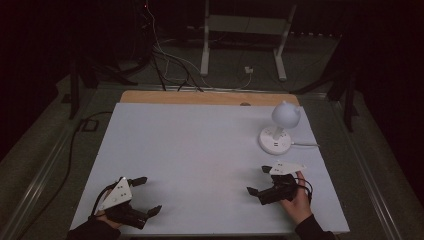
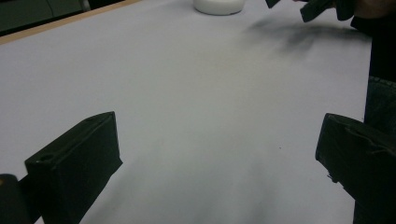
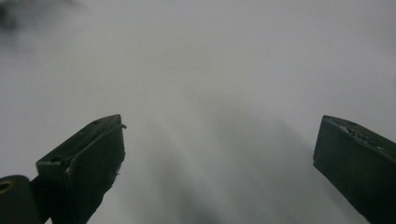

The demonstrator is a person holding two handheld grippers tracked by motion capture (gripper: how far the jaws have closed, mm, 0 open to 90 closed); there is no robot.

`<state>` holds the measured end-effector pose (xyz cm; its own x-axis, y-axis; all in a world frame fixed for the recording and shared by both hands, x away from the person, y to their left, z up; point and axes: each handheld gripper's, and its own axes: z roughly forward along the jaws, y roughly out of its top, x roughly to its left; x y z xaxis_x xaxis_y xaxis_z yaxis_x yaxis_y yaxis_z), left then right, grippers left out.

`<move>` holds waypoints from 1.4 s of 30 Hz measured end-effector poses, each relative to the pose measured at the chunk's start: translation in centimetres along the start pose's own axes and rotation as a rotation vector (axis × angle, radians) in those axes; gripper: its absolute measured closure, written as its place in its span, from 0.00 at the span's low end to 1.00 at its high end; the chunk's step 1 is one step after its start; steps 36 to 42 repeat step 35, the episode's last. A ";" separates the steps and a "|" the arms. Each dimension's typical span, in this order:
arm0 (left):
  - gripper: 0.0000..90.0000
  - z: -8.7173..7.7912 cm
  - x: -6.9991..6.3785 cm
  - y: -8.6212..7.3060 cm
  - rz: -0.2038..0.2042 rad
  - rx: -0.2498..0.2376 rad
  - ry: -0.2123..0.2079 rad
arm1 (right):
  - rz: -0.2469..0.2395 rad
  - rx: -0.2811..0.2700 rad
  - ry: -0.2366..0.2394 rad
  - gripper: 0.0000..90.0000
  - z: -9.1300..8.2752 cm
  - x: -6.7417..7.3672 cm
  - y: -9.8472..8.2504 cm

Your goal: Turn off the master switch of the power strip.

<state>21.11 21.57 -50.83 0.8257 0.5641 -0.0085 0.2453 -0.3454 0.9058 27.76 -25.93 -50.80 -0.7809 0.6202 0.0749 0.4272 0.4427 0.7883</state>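
A white lamp with a round, eared head (image 1: 285,114) stands on a round white socket base (image 1: 274,140) at the table's right rear; the base's edge (image 2: 218,6) shows at the top of the left gripper view. My left gripper (image 1: 148,195) rests near the front left corner, held in a hand, jaws wide apart with nothing between them (image 2: 217,154). My right gripper (image 1: 259,180) sits at the front right, pointing left, also open and empty (image 3: 219,154). The right gripper's tips (image 2: 310,7) appear far off in the left gripper view.
A white sheet (image 1: 200,150) covers the table, with a wooden edge (image 1: 200,97) at the back. A white cord (image 1: 306,144) runs right from the socket base. Cables and a white stand (image 1: 242,35) lie on the dark floor behind.
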 end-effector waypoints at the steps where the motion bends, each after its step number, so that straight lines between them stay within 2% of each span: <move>1: 0.00 0.0 0.0 0.0 0.001 0.000 0.001 | 0.001 0.004 0.001 0.02 0.0 0.0 -0.3; 8: 0.00 0.0 -0.1 0.0 0.002 0.003 0.002 | 0.010 0.033 0.041 0.02 -0.5 0.0 -1.7; 13: 0.00 0.0 -0.1 0.0 0.008 0.005 0.000 | 0.031 0.053 0.049 0.02 -1.0 0.1 -2.8; 17: 0.00 0.1 -0.1 0.0 0.004 0.002 0.001 | -0.003 0.091 0.000 0.02 -1.1 0.2 -3.4; 23: 0.00 0.1 -0.1 0.0 0.007 0.006 0.003 | -0.051 0.090 -0.050 0.02 -0.6 0.1 -3.4; 30: 0.00 0.2 -0.1 0.0 0.010 0.008 0.001 | -0.062 0.096 -0.044 0.02 -0.4 0.2 -3.3; 42: 0.00 0.2 -0.1 0.0 0.008 0.006 0.001 | -0.052 0.097 -0.043 0.02 -0.5 0.2 -3.3</move>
